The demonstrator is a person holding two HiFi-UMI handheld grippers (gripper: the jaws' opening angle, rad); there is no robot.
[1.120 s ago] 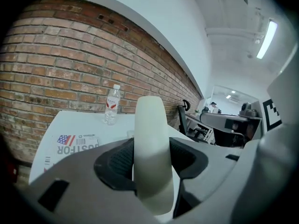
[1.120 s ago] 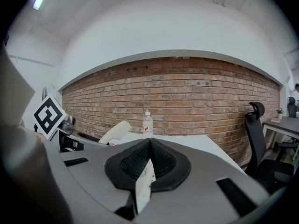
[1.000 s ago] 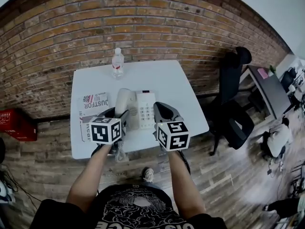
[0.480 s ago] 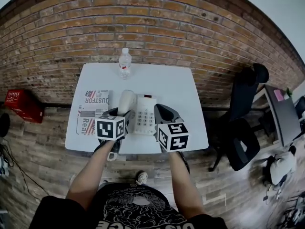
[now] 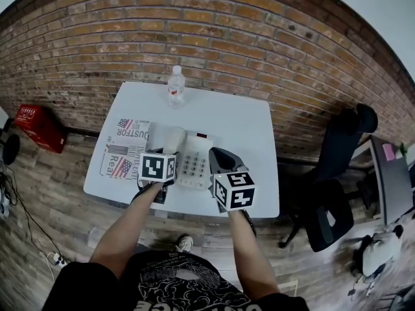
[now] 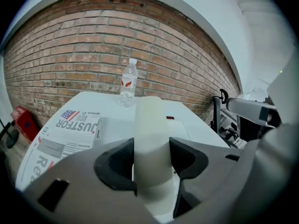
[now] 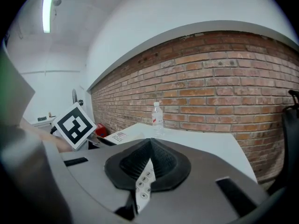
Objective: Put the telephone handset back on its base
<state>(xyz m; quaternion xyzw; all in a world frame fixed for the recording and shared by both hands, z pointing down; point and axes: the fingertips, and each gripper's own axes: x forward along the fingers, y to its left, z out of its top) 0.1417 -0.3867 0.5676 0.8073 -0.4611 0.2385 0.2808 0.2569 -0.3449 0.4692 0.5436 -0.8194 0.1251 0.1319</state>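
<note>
A cream telephone handset (image 5: pixel 173 139) lies lengthwise along the left side of the white phone base (image 5: pixel 194 164) on the white table (image 5: pixel 253 141). My left gripper (image 5: pixel 166 154) is shut on the handset's near end. In the left gripper view the handset (image 6: pixel 149 125) runs forward between the jaws of the left gripper (image 6: pixel 152 160), with the base (image 6: pixel 182 125) just to its right. My right gripper (image 5: pixel 219 159) hovers over the base's right edge. In the right gripper view the right gripper (image 7: pixel 150 143) is shut on nothing, and keypad buttons (image 7: pixel 142 185) show below it.
A water bottle (image 5: pixel 176 86) stands at the table's far edge, in front of the brick wall. A folded newspaper (image 5: pixel 123 155) lies left of the phone. On the floor are a red crate (image 5: pixel 39 125) to the left and a black office chair (image 5: pixel 337 199) to the right.
The head view has swung, so the table sits lower and further right in the picture. Both grippers keep about the same place against the phone, the left still shut on the handset.
</note>
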